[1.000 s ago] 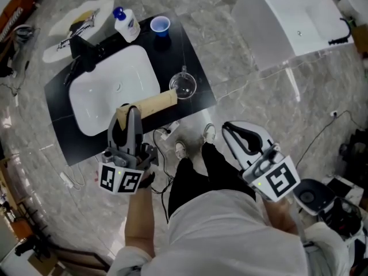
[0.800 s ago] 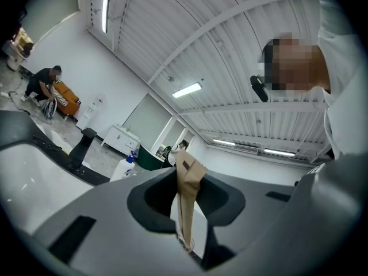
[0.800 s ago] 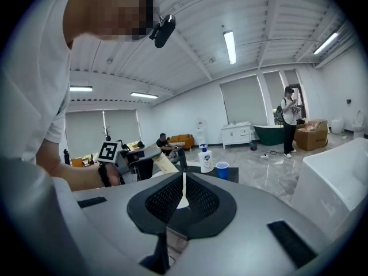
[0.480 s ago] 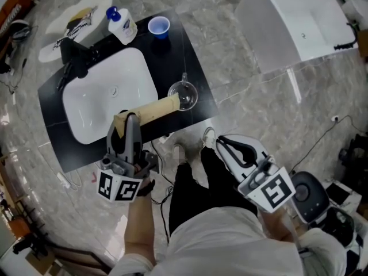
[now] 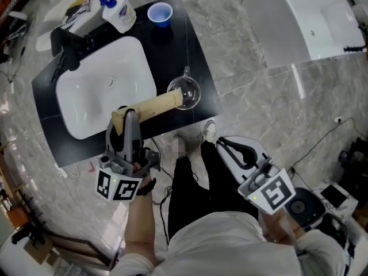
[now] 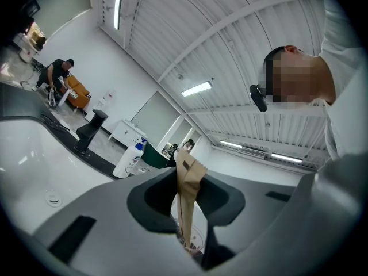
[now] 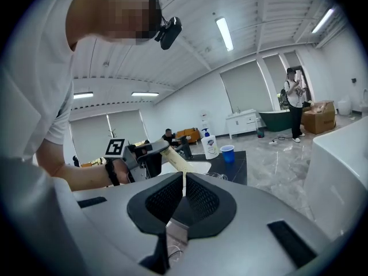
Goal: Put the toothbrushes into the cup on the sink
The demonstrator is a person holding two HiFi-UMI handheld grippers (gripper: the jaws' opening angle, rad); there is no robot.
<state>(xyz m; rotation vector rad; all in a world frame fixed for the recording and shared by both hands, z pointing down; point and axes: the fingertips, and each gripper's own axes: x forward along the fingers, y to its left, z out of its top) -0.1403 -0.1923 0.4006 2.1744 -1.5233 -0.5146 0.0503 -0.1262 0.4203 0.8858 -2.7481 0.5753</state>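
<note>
Toothbrush packet (image 5: pixel 155 104), pinched at one end by left gripper (image 5: pixel 127 115), points lengthwise toward the glass cup (image 5: pixel 185 92).

Head view looks steeply down, sink (image 5: pixel 103 91) at upper left. Both gripper views sit low, near level, sharing the bottle (image 6: pixel 127 160).

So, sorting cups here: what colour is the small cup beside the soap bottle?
The small cup is blue, clearest in the head view.
</note>
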